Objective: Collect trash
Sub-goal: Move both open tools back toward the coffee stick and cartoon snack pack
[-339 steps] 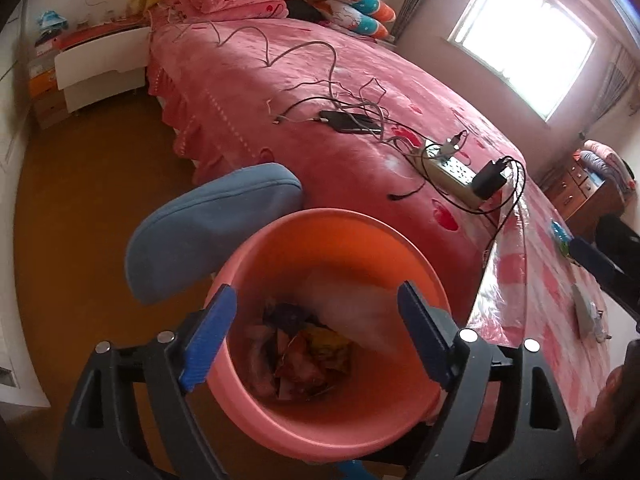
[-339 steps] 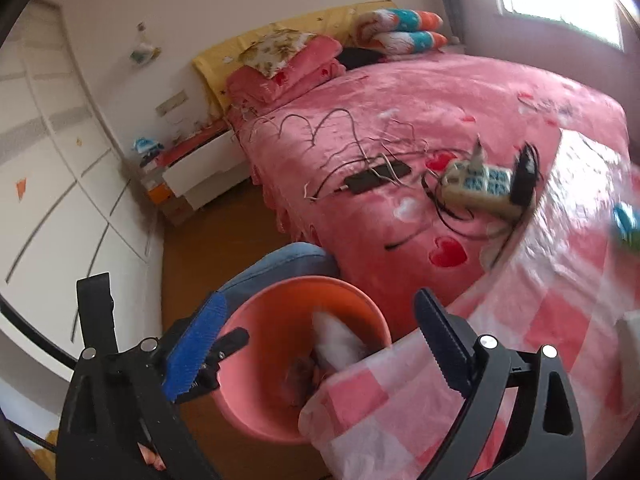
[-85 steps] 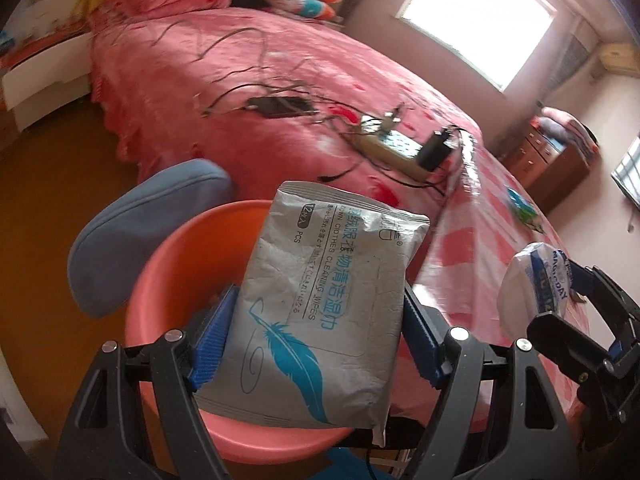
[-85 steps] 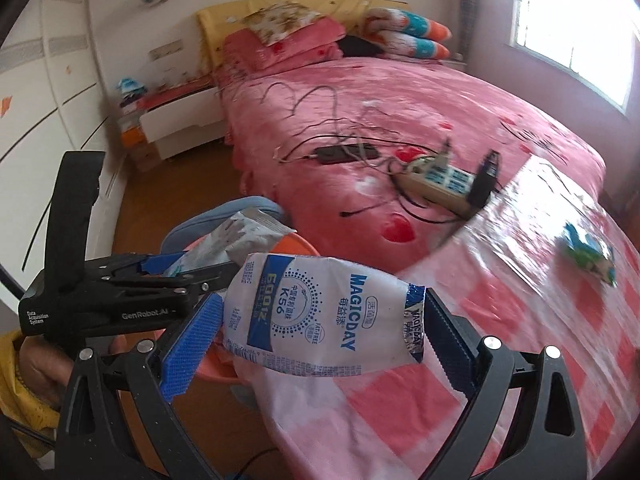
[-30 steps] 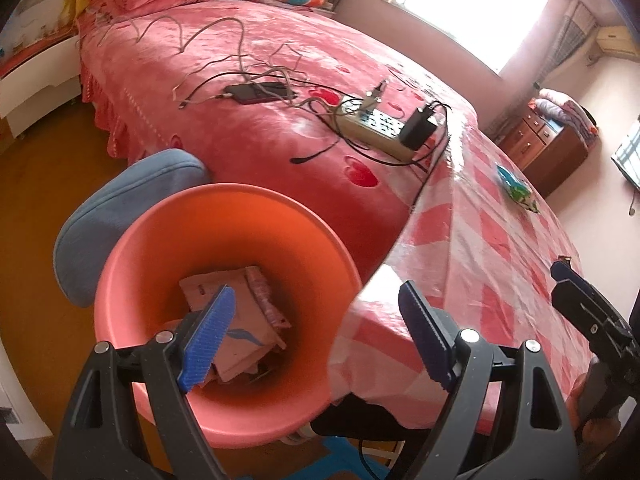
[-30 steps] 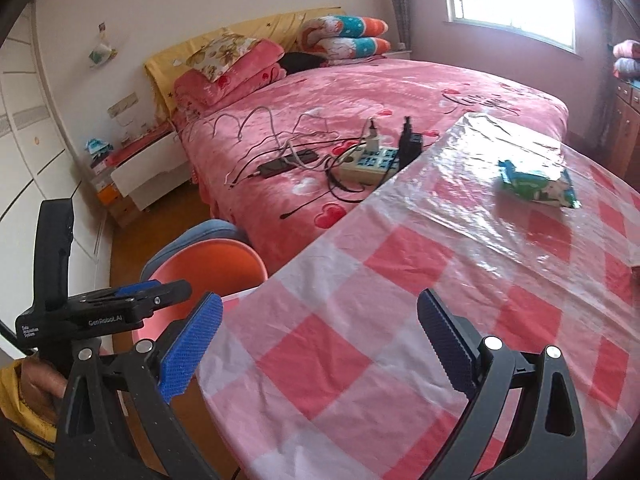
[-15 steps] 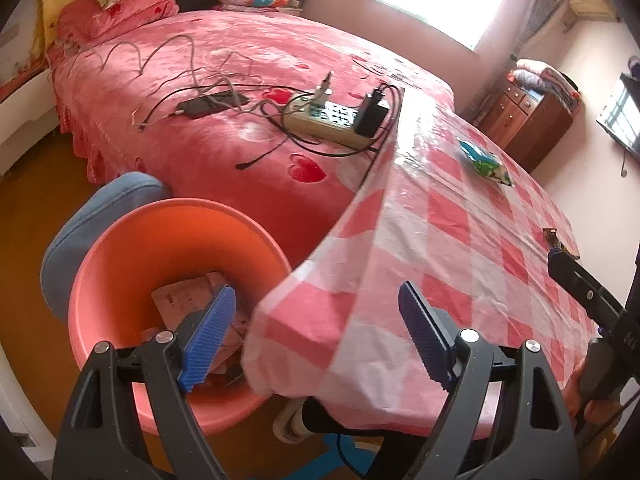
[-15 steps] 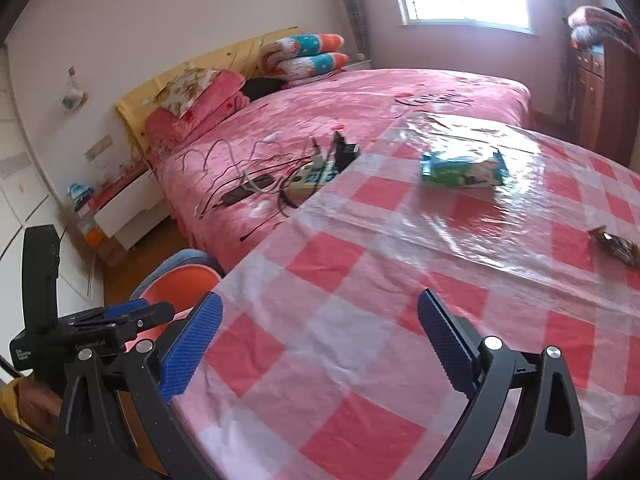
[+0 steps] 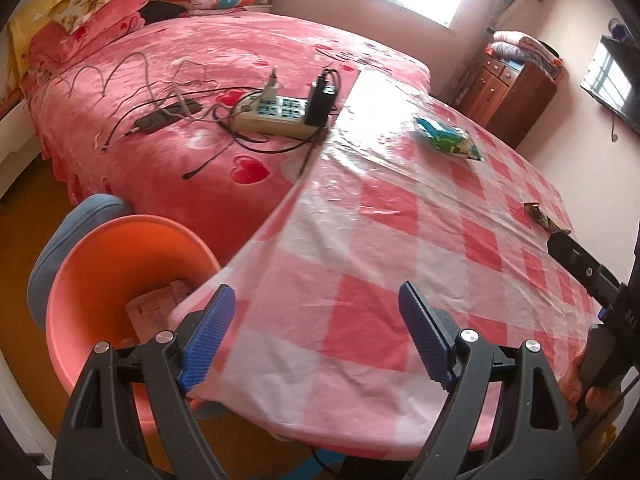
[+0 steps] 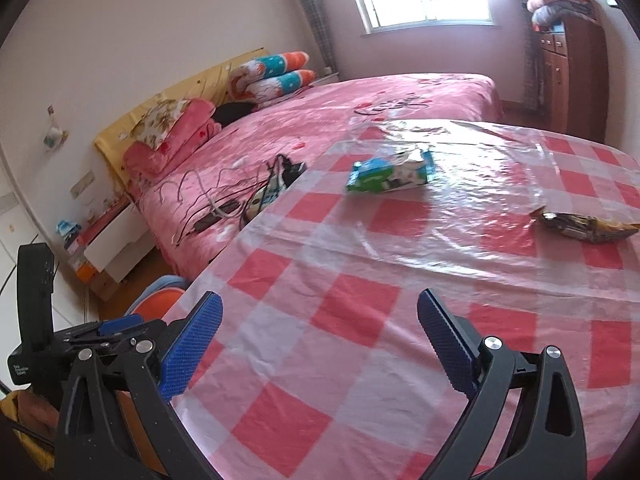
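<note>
Both claws are hanging released and empty: the left gripper over the table's near edge beside the orange bin, the right gripper facing a green-and-white packet mid-table and a dark wrapper toward its right edge; their print is unreadable

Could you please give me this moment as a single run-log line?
left gripper: open, empty | right gripper: open, empty | green packet, brown wrapper: on table | bin: holds trash

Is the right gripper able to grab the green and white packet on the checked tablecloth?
Probably yes: the right gripper is open and empty, and only bare tablecloth lies before the green and white packet.
</note>
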`<state>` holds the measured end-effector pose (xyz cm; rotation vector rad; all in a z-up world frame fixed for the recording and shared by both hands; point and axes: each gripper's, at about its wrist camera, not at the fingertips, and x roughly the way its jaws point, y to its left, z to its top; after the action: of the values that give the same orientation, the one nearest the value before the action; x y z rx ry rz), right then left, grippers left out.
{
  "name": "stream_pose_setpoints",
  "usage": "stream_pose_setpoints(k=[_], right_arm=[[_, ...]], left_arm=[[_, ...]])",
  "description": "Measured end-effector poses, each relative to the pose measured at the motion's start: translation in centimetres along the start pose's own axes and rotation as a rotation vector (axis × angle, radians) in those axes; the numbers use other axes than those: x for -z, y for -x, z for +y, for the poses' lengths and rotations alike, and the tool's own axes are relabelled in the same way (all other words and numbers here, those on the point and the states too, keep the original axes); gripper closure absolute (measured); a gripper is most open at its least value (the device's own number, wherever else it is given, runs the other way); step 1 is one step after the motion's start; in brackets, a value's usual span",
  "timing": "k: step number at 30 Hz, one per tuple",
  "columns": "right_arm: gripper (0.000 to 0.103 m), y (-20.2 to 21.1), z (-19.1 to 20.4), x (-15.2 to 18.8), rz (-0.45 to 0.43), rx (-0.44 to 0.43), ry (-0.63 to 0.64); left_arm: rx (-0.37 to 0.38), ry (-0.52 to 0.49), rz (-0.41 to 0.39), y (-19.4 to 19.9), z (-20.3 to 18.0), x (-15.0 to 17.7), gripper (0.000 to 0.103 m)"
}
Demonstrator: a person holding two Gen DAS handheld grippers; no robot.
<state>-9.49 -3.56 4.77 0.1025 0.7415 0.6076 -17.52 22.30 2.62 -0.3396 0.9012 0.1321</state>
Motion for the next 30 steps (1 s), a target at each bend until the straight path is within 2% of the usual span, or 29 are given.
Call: stream_pose_setpoints(k=[8, 14, 17, 24, 26, 28, 30], right_arm=[[0.006, 2.2, -4.4, -0.7, -0.048, 0.051, -0.081], [0.006, 3.8, -9.0, -1.1, -0.080, 0.070, -0.200], [0.006, 5.1, -11.5, -1.3, -0.109, 0.099, -0.254], [0.006, 8.5, -17.6, -0.7, -0.198, 0.229, -0.421], [0.006, 9.1, -19.2, -0.3, -0.215, 0.255, -0.470], [0.006, 9.3, -20.4, 0.1, -0.215, 0.264, -0.499], [0.006, 9.3, -21.3, 0.5, -0.206, 0.256, -0.527]], left_arm=[[0.035, -0.060, -0.005, -0.6, -4.5, -1.6, 0.019], [0.108, -0.084, -0.011, -1.7, -8.9, -4.2, 0.019], [0.170, -0.107, -0.018, -2.4, -12.0, -5.9, 0.019], [0.259, -0.345, -0.022, -5.4, -22.5, -7.5, 0.019], [0.241, -0.427, -0.039, -6.6, -25.4, -7.7, 0.019], [0.212, -0.451, -0.062, -7.6, -27.1, -8.6, 0.019], [0.216, -0.415, -0.052, -8.8, -27.5, -9.9, 0.019]])
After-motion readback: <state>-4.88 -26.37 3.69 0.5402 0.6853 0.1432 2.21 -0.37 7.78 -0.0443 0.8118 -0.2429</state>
